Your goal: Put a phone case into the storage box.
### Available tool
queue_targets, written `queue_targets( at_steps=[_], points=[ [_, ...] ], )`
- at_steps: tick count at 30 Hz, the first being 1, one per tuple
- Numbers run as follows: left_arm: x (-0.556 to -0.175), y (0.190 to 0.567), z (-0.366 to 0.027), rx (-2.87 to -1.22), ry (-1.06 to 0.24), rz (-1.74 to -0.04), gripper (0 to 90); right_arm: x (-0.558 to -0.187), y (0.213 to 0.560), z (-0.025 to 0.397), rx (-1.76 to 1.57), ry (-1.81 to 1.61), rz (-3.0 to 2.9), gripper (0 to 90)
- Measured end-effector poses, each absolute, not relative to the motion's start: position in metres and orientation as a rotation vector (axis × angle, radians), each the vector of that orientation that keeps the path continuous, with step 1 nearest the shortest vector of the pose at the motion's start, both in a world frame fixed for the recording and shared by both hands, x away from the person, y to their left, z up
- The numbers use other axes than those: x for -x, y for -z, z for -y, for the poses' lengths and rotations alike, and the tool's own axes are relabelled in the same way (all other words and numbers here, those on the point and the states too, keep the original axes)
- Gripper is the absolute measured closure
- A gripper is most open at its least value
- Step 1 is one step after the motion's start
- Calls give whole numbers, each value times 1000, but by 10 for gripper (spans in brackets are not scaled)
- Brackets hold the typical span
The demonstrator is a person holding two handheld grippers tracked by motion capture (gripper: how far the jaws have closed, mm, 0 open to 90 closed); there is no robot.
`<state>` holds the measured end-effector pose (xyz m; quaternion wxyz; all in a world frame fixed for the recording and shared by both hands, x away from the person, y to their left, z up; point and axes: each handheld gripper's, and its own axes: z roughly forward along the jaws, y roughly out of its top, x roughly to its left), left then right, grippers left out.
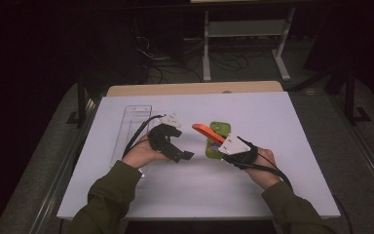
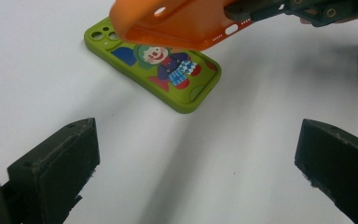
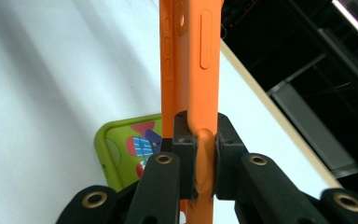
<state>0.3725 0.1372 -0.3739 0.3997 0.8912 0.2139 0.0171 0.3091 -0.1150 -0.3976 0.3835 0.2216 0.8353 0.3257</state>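
Two phone cases on the white table (image 1: 272, 195), one in the air, one lying flat.

Orange case (image 1: 202, 130): pinched by the right gripper (image 1: 222, 142) at one end. In the right gripper view the jaws are pressed onto the case's rim from both sides, and the case (image 3: 189, 70) runs straight up and away from them, edge-on, with side button cut-outs visible. In the high view it sticks out from the gripper toward the left and slightly away from the person, clear of the table. In the left gripper view the orange case (image 2: 177, 23) hangs above the far end of the green one, partly covering it; camera hole and port slots can be made out.

Green case (image 1: 213, 146): flat on the table, near the middle, just in front of the right hand (image 1: 263, 168). Printed side up, showing a clown figure in red and blue (image 2: 168, 63). Camera cut-outs at the far left corner in the left gripper view. In the right gripper view one corner of it (image 3: 121, 149) shows behind the jaws, below the orange case. Cannot tell whether the two cases touch; a shadow lies between them.

Left gripper (image 1: 187, 156): jaws spread wide, nothing between them, held low over bare table just left of the green case and pointed at it. Left hand (image 1: 143, 153) grips its body.

Clear tray (image 1: 131, 129) lies on the table beyond the left hand, well apart from both cases.
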Motion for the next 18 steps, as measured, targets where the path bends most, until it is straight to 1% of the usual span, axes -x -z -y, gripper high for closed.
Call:
queue_targets(
  at_steps=[10, 18],
  points=[
    [-373, 374, -138, -2247, -49, -558, 0, -316, 394, 121, -792, -992, -2173, 810],
    [-373, 373, -138, -2235, -43, -570, 0, -321, 393, 128, -894, -1114, -2198, 810]
  ],
)
